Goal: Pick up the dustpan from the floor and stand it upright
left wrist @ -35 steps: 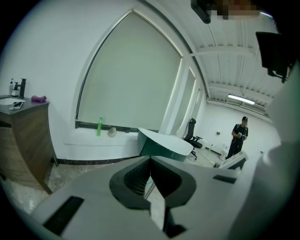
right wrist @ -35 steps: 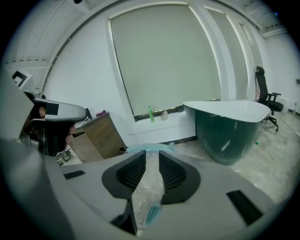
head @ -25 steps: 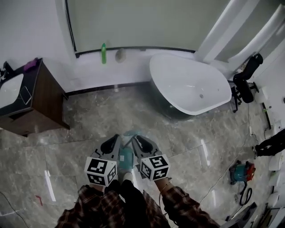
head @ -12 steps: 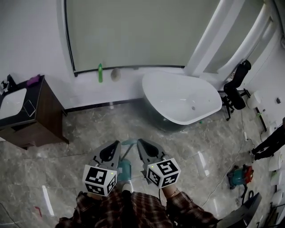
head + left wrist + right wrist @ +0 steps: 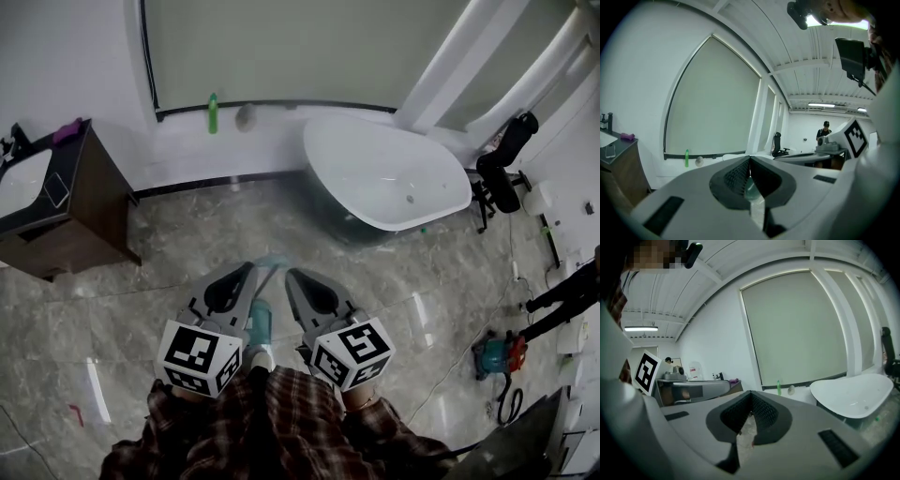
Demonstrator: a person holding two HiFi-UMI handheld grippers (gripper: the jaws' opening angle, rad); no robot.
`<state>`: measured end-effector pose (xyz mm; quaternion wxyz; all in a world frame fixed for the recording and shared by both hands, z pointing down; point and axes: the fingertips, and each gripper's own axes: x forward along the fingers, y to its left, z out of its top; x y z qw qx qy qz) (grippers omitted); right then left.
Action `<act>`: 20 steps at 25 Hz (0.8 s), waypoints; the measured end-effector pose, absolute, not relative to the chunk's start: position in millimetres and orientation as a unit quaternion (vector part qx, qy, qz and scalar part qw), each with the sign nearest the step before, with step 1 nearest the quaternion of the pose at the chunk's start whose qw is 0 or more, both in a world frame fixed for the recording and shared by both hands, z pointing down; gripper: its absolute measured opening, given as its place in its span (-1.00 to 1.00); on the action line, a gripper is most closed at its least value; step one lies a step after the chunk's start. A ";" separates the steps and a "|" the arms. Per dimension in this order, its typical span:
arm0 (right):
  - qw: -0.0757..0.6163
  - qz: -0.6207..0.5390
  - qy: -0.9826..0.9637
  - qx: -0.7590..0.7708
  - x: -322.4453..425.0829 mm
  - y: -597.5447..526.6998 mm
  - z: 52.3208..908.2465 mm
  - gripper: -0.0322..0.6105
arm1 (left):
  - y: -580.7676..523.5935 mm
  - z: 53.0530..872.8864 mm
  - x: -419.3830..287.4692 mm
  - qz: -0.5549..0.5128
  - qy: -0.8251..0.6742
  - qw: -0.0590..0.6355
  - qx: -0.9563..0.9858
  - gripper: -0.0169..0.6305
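At right, hand-held gripper [image 5: 292,275] newly shut

A white bathtub [image 5: 389,173] is standing on the grey marbled floor [image 5: 187,253] below a large blinded window [image 5: 281,47]. A green bottle [image 5: 213,112] is standing on the ledge [image 5: 309,102], with a pale round object [image 5: 246,116] just beside it. At the left, a wooden vanity [image 5: 89,214] is carrying a phone [image 5: 54,190] and something purple [image 5: 66,132] on its tabletop [image 5: 77,155]. A black chair [image 5: 502,169] is standing beyond the tub, and a teal-and-red power tool [image 5: 492,354] is lying on the floor at the right.
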<state>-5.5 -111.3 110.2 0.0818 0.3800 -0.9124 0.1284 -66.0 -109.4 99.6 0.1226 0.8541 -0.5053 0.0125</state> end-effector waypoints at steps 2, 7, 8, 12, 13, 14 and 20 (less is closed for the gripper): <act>0.080 0.141 -0.913 0.374 -6.0 -111.5 114.6 -0.86 | -108.8 103.8 -62.5 0.016 -0.501 0.129 0.855 -0.91; 0.094 0.149 -0.915 0.362 -12.1 -106.7 124.6 -0.87 | -104.2 114.6 -60.1 0.025 -0.497 0.143 0.855 -0.91; 0.098 0.147 -0.916 0.360 -11.3 -106.4 125.0 -0.87 | -103.9 115.4 -58.5 0.025 -0.497 0.145 0.855 -0.91; 0.096 0.145 -0.918 0.357 -10.0 -106.8 123.7 -0.87 | -106.7 115.4 -56.7 0.023 -0.497 0.146 0.855 -0.91; 0.095 0.144 -0.918 0.358 -11.2 -106.7 123.7 -0.87 | -107.8 115.3 -57.8 0.022 -0.497 0.146 0.855 -0.91; 0.095 0.143 -0.918 0.358 -12.6 -106.2 124.1 -0.87 | -108.8 115.4 -58.9 0.021 -0.497 0.145 0.855 -0.91; 0.096 0.142 -0.918 0.358 -12.3 -106.8 126.2 -0.87 | -111.1 114.5 -60.4 0.017 -0.500 0.144 0.854 -0.91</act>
